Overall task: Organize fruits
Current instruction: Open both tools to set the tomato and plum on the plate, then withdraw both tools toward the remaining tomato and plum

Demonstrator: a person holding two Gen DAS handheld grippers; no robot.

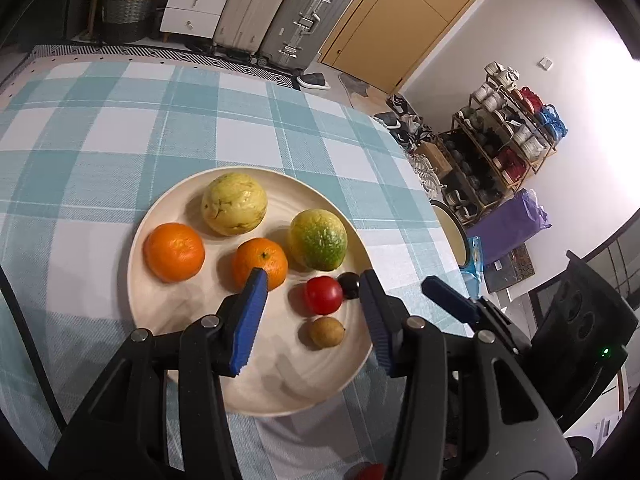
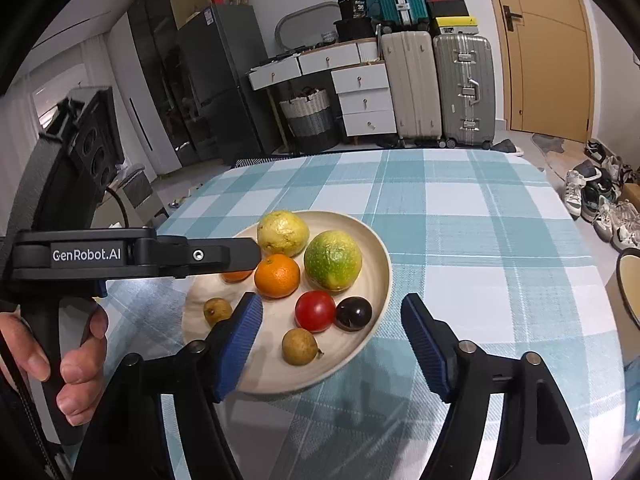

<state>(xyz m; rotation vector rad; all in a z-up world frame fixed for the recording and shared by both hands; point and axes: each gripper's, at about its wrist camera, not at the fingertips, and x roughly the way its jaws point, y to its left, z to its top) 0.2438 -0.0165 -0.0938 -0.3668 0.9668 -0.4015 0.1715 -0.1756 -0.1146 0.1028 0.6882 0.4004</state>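
A cream plate (image 1: 256, 380) (image 2: 376, 248) on the checked tablecloth holds two oranges (image 1: 174, 251) (image 2: 277, 275), a yellow fruit (image 1: 234, 204) (image 2: 282, 233), a green-yellow fruit (image 1: 318, 239) (image 2: 333, 260), a red tomato (image 1: 323, 295) (image 2: 315, 311), a dark plum (image 1: 349, 285) (image 2: 353, 313) and small brown fruits (image 1: 327, 332) (image 2: 299, 346). My left gripper (image 1: 316, 316) is open and empty above the plate's near part. My right gripper (image 2: 332, 344) is open and empty over the plate's near edge; one of its blue fingers (image 1: 448, 298) shows in the left wrist view.
The left gripper's body (image 2: 132, 256) reaches over the plate's left side in the right wrist view. A round bowl-like rim (image 1: 454, 232) (image 2: 630, 288) sits past the table's right edge. Suitcases (image 2: 440, 88), drawers and a shoe rack (image 1: 500, 140) stand beyond the table.
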